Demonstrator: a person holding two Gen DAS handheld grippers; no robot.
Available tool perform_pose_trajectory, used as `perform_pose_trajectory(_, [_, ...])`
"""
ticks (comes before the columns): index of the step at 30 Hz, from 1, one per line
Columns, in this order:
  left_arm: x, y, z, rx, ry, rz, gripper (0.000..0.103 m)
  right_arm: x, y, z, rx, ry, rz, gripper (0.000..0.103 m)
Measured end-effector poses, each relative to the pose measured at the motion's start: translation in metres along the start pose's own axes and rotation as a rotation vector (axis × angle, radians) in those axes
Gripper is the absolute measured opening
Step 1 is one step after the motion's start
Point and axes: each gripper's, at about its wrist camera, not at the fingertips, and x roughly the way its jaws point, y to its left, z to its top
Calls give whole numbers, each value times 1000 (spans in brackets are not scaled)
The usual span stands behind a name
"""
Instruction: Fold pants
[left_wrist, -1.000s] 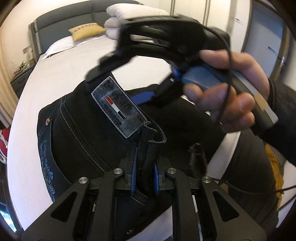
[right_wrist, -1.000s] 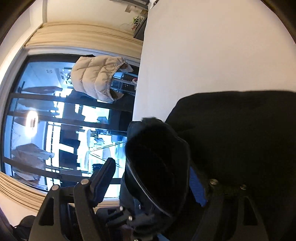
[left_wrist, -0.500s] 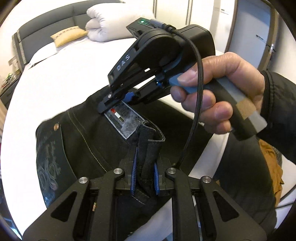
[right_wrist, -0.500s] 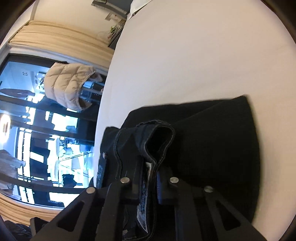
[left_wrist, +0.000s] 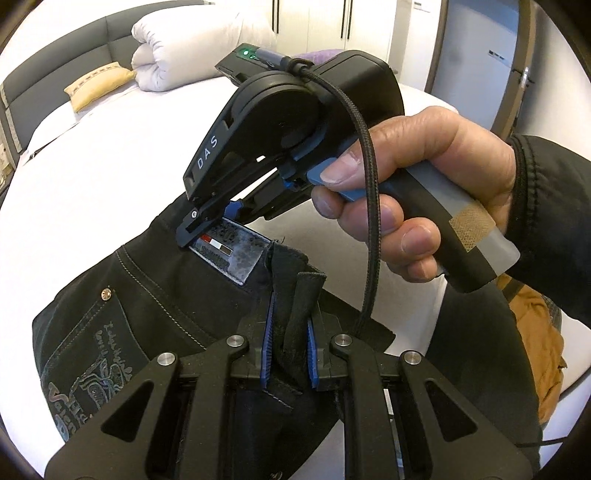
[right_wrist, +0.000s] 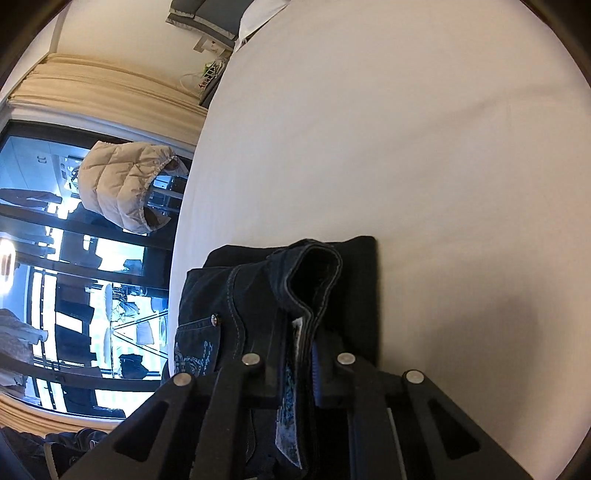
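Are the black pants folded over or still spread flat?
Folded over: in the right wrist view the pants lie stacked in layers on the bed.

Black pants (left_wrist: 155, 295) with pale stitching, white bed (left_wrist: 110, 155), mustard pillow (left_wrist: 98, 83)

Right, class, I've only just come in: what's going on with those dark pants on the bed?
A person is folding the dark pants on the white bed with a handheld gripper in each hand. The left gripper is shut on the waistband. The right gripper has just closed on the waistband too, beside the patch.
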Motion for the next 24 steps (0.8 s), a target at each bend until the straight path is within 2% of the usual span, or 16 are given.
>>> perform_pose_trajectory(7, [12, 4, -8, 3, 26, -6, 14, 1, -24, -12, 54, -51, 69, 12])
perform_pose_trajectory(10, [8, 5, -7, -3, 27, -20, 17, -4, -27, -19, 73, -83, 83, 14])
perform_pose_trajectory(11, [5, 7, -8, -12, 24, -29, 22, -7, -29, -21, 91, -91, 93, 15])
perform_pose_trajectory(15, [-21, 25, -14, -78, 33, -117, 23, -32, -26, -26, 118, -156, 24, 26])
perform_pose_trajectory(17, [-50, 40, -21, -125, -4, -132, 23, -54, -18, -34, 114, -200, -42, 29])
perform_pose_trajectory(19, [-76, 66, -29, -189, -46, -137, 23, -67, -5, -43, 86, -218, 5, 29])
perform_pose_trajectory(21, [-91, 102, -37, -271, -80, -111, 23, -71, 16, -52, 32, -205, 44, 28])
perform_pose_trajectory(23, [-88, 134, -40, -331, -79, -89, 23, -63, 33, -58, -14, -167, 72, 24])
perform_pose_trajectory(24, [-82, 152, -39, -360, -68, -88, 23, -56, 37, -60, -28, -146, 73, 17])
